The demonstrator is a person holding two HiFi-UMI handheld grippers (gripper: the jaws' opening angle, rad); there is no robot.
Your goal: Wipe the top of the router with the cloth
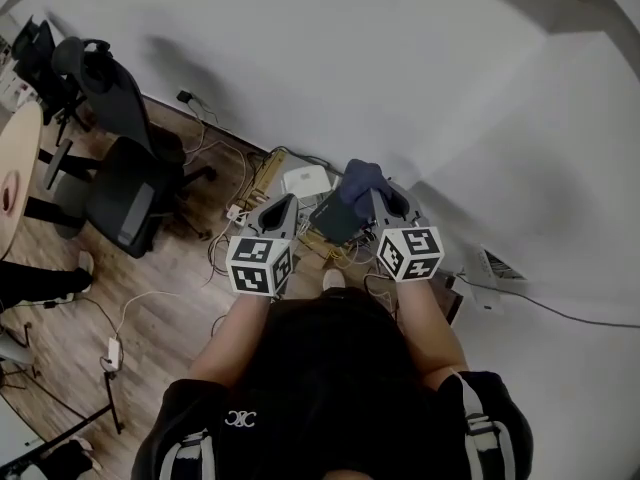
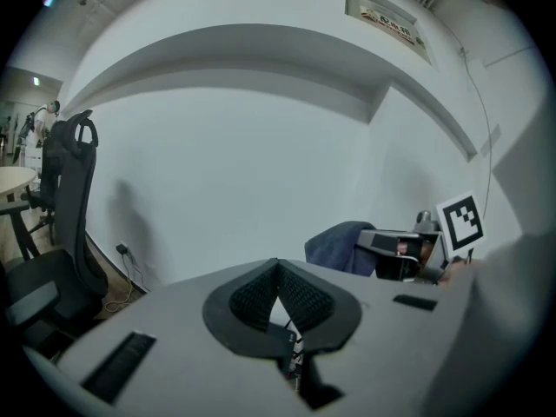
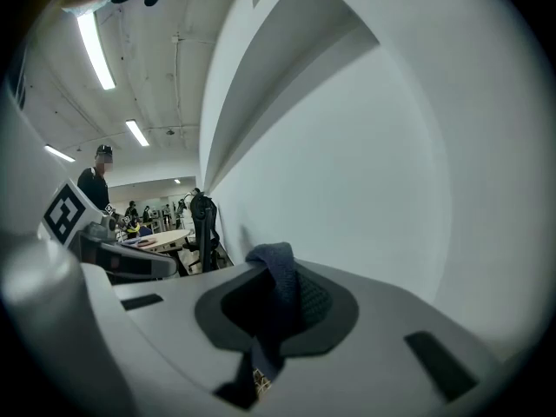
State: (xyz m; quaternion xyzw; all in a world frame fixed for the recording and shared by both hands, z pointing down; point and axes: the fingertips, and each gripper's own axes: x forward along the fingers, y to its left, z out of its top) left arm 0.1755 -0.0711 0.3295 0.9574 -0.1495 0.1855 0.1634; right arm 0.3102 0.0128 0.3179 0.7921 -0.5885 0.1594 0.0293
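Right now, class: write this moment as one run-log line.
left gripper: jaws shut, empty | right gripper: jaws shut on blue cloth | both point at the white wall

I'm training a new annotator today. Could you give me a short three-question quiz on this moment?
1. True or false: the left gripper holds the cloth.
2. The right gripper has its jaws: A open and empty, B shut on the cloth, C shut on a cable.
3. Fill in: the white router lies at the foot of the white ____.
Key: 1 false; 2 B; 3 wall.
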